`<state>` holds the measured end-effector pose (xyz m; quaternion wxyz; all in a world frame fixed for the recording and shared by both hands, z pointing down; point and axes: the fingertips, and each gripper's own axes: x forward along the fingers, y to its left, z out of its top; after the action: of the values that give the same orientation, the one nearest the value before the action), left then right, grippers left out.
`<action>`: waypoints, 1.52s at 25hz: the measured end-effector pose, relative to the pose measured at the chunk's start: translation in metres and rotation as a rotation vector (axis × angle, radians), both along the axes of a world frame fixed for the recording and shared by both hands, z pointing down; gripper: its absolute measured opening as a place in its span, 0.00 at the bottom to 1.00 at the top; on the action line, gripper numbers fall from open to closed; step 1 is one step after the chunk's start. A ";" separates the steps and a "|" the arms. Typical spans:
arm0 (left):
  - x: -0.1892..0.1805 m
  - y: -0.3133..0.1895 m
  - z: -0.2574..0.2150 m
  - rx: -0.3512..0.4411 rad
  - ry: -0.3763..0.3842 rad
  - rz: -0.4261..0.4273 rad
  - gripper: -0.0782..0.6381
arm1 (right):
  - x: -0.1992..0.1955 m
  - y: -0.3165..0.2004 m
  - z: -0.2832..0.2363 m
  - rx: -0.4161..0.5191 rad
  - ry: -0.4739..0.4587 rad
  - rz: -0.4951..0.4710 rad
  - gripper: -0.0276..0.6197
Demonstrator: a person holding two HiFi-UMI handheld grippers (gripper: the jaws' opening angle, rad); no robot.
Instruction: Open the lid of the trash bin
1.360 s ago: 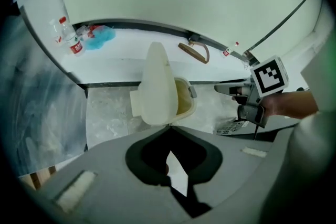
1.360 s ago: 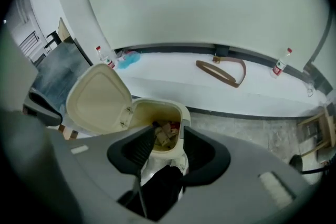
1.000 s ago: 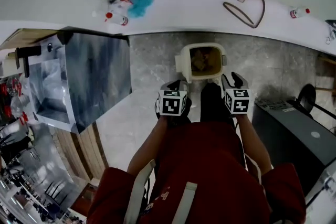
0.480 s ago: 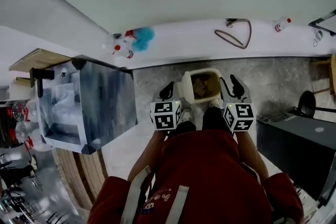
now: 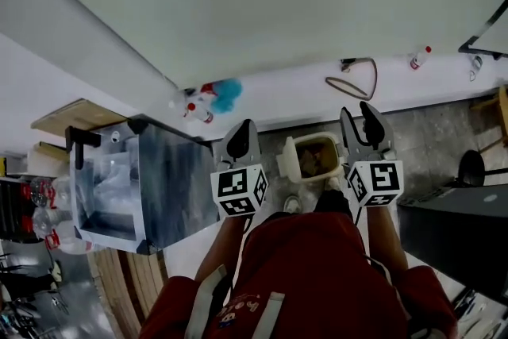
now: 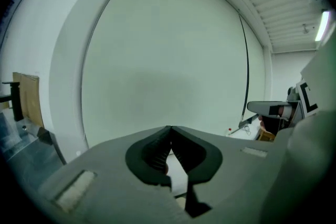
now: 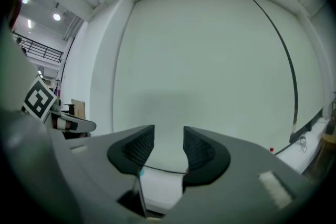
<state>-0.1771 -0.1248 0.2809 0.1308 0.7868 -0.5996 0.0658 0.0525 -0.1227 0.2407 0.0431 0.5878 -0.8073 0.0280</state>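
Note:
The small cream trash bin point(image 5: 314, 157) stands on the grey floor below a white ledge, its top uncovered and brownish rubbish showing inside. Both grippers are held up above it and point at the pale wall. My left gripper point(image 5: 241, 132) is left of the bin, jaws closed together with nothing in them; its own view shows the left gripper point(image 6: 169, 130) tips touching. My right gripper point(image 5: 361, 120) is up and right of the bin with a gap between its fingers, and the right gripper point(image 7: 169, 138) is empty in its own view. Neither gripper view shows the bin.
A metal cabinet point(image 5: 135, 186) stands to the left, a dark unit point(image 5: 464, 230) to the right. On the white ledge point(image 5: 278, 95) lie spray bottles, a blue duster point(image 5: 230, 96) and a looped cable point(image 5: 352, 80). The person's red garment point(image 5: 317, 274) fills the bottom.
Both grippers have risen from just over the bin to point at the wall. The head view has tilted up, so the bin now sits lower between them.

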 end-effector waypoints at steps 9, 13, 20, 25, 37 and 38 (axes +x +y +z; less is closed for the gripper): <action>-0.007 0.015 -0.131 0.417 -0.119 -0.029 0.12 | 0.008 0.019 -0.099 0.256 0.074 0.033 0.31; -0.003 0.025 -0.159 0.515 -0.124 -0.032 0.12 | 0.009 0.028 -0.117 0.310 0.100 0.039 0.29; -0.001 0.033 -0.167 0.528 -0.095 -0.021 0.12 | 0.011 0.034 -0.112 0.305 0.134 0.032 0.26; 0.003 0.036 -0.170 0.519 -0.055 -0.006 0.12 | 0.008 0.039 -0.106 0.280 0.156 -0.003 0.14; -0.001 0.037 -0.163 0.502 -0.046 -0.002 0.12 | 0.011 0.048 -0.111 0.286 0.129 0.025 0.04; -0.001 0.037 -0.164 0.503 -0.046 -0.001 0.12 | 0.012 0.049 -0.112 0.288 0.129 0.028 0.04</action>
<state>-0.1784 -0.0876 0.1171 -0.0828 0.7925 -0.6005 -0.0676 0.0641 -0.0741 0.1289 0.0097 0.5995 -0.7904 -0.1254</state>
